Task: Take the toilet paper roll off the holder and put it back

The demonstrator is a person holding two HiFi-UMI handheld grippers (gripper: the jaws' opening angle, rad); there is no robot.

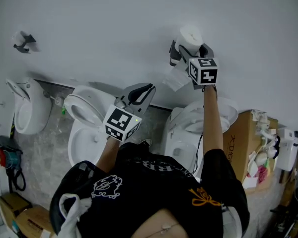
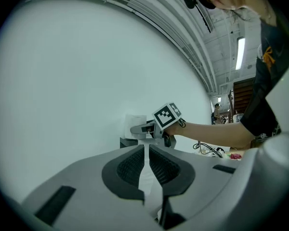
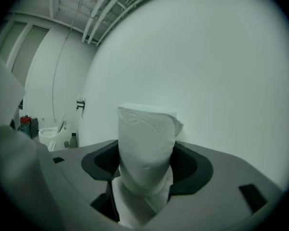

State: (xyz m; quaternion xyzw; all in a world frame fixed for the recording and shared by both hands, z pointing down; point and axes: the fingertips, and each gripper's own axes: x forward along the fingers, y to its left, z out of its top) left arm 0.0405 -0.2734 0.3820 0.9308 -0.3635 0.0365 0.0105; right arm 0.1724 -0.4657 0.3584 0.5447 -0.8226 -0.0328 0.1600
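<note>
- Pale wall (image 1: 99, 19) across the top of the head view, grey speckled floor (image 1: 49, 148) at its foot.
- Three white fixtures along that foot: left toilet (image 1: 27, 108), middle toilet (image 1: 84, 128), and right toilet (image 1: 198, 120) under the raised right arm.
- Brown cardboard box (image 1: 241, 143) just beside the right toilet, with mixed clutter on top.
- Right gripper (image 3: 147, 153) lifted to the wall, jaws set wide and pinching the toilet paper roll (image 3: 147, 138) by its two sides.
- Left gripper (image 2: 147, 148) held low, well apart from the wall, jaws drawn together to a thin slit with nothing between the pads.
- Toilet paper roll upright between the right pads, a loose tail of paper hanging below it; in the head view, close against the wall, just beside the holder (image 1: 174, 52).
- Holder: a dark bracket fixed to the wall, at the roll's left in the head view; impossible to tell whether the roll sits on its arm or clear of it.
</note>
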